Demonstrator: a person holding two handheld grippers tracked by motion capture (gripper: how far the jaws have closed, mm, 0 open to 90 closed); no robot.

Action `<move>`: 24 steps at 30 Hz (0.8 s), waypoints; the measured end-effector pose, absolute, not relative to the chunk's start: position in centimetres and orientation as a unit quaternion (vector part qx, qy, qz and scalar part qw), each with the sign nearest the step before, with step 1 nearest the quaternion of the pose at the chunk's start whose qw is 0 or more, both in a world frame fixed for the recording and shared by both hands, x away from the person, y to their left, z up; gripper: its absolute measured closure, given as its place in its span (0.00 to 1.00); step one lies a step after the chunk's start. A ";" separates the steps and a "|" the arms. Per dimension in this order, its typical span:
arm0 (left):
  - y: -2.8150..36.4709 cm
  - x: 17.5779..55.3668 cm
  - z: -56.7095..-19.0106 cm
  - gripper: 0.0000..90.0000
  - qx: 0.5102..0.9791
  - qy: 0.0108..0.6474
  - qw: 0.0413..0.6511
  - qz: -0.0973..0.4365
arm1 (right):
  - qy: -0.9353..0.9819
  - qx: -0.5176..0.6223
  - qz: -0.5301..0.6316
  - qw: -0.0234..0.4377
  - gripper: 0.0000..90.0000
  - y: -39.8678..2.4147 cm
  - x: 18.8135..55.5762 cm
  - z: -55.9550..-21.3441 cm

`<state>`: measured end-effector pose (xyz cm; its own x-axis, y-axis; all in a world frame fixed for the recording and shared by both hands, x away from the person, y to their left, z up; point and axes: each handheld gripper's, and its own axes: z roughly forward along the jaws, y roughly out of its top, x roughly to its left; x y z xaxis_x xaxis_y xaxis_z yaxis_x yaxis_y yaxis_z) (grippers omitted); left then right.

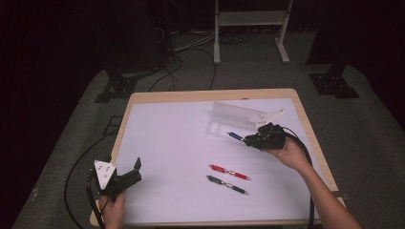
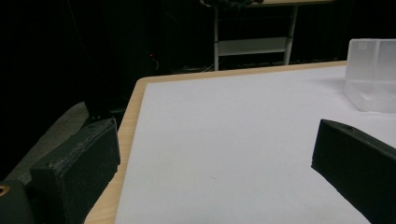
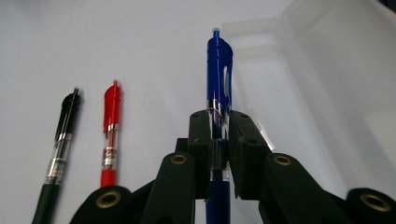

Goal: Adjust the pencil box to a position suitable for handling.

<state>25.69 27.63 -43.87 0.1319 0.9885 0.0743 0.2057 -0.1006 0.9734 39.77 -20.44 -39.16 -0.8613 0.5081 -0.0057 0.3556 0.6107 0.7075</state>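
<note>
1. My right gripper (image 3: pixel 218 122) is clamped on the blue pen (image 3: pixel 218 70), which sticks out past the jaws toward the clear box (image 3: pixel 336 79).
2. My left gripper (image 1: pixel 125 176) rests wide open, holding nothing, at the counter's (image 1: pixel 167 143) near left corner.
3. The high view shows the red pen (image 1: pixel 229 172) and black pen (image 1: pixel 227 184) lying side by side, apart from both grippers.

Right hand-held gripper (image 1: pixel 250 139) is clamped tight; left hand-held gripper (image 1: pixel 136 171) gapes wide.
</note>
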 end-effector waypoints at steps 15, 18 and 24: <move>27.5 25.7 -43.9 0.00 0.605 0.496 0.449 0.432 | 0.896 0.230 0.367 0.100 0.88 -19.5 44.4 -39.1; 27.6 25.7 -43.9 0.00 0.604 0.496 0.449 0.433 | 0.897 0.232 0.365 0.093 0.87 -19.4 45.4 -39.8; 27.6 25.8 -43.9 0.00 0.604 0.496 0.450 0.431 | 0.903 0.230 0.352 0.090 0.87 -19.2 46.7 -41.1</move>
